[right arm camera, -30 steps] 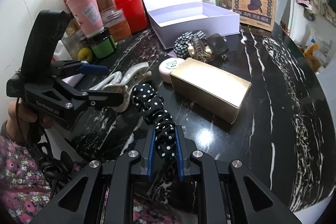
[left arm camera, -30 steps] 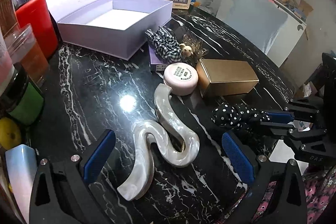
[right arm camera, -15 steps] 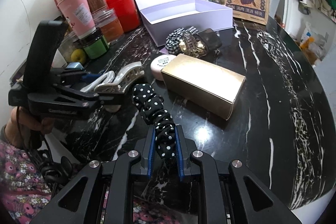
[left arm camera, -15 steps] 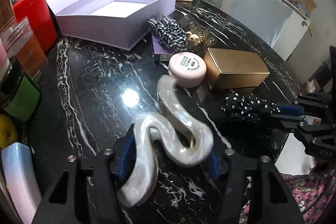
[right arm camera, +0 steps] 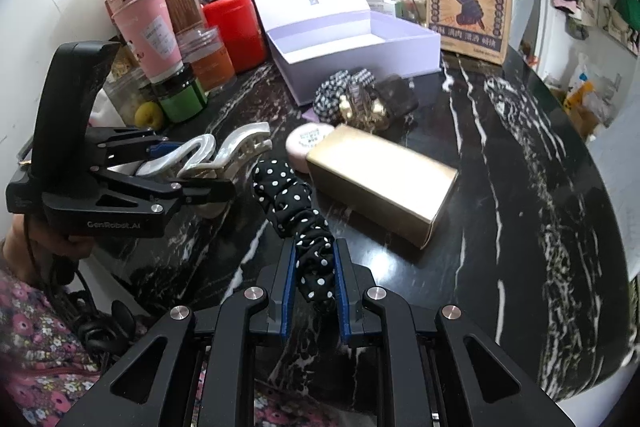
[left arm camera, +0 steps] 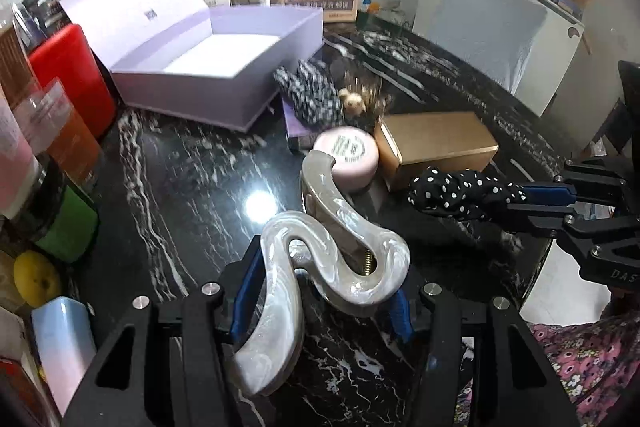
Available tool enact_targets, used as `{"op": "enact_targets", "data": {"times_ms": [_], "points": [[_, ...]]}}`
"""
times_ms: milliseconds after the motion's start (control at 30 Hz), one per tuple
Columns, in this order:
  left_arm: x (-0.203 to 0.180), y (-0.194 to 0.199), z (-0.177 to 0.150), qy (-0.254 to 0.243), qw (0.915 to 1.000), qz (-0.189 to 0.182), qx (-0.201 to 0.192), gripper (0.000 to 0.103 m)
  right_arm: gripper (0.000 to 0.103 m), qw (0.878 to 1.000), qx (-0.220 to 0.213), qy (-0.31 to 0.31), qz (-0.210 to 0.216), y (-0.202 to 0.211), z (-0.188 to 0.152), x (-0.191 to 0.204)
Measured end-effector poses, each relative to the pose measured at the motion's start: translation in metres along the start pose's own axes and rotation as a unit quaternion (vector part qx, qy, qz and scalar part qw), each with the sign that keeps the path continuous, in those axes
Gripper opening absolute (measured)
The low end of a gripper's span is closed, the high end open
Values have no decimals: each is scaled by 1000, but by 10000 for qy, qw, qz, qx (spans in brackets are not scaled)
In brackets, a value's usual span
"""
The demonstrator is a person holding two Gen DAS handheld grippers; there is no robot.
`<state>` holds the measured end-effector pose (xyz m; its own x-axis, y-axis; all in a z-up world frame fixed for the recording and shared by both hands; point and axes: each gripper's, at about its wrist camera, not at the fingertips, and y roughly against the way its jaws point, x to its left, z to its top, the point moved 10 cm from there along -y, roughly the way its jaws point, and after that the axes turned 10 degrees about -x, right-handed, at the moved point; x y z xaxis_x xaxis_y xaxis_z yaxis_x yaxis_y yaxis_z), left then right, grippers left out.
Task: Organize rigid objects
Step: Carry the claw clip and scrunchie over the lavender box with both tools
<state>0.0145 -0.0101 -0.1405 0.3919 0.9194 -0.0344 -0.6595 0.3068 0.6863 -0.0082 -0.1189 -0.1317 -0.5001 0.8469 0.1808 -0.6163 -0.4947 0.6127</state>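
Hair clip gripped at lower centre, scrunchie held alongside

The pearly S-shaped hair clip is clamped across its curves by the left gripper; being glossy and rounded, it could likely be squeezed out sideways when carried to the open lilac box at upper left. The dotted scrunchie is pinched by the narrowly closed right gripper above the dark marble table.

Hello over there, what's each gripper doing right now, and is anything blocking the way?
Left gripper shut on pearly hair claw. Right gripper shut on polka-dot scrunchie. Open lavender box empty. Gold box and pink tin lie between.
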Motion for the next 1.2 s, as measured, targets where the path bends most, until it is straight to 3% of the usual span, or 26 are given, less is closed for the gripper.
{"op": "enact_targets", "data": {"times_ms": [400,1200], "points": [[10,15,52,133,9986,31,-502,54,17,9992,-327,247,34,9,42,0],[64,-13,148,330,9958,241,-821,54,17,9945,-793,687,12,-25,150,-31]]}}
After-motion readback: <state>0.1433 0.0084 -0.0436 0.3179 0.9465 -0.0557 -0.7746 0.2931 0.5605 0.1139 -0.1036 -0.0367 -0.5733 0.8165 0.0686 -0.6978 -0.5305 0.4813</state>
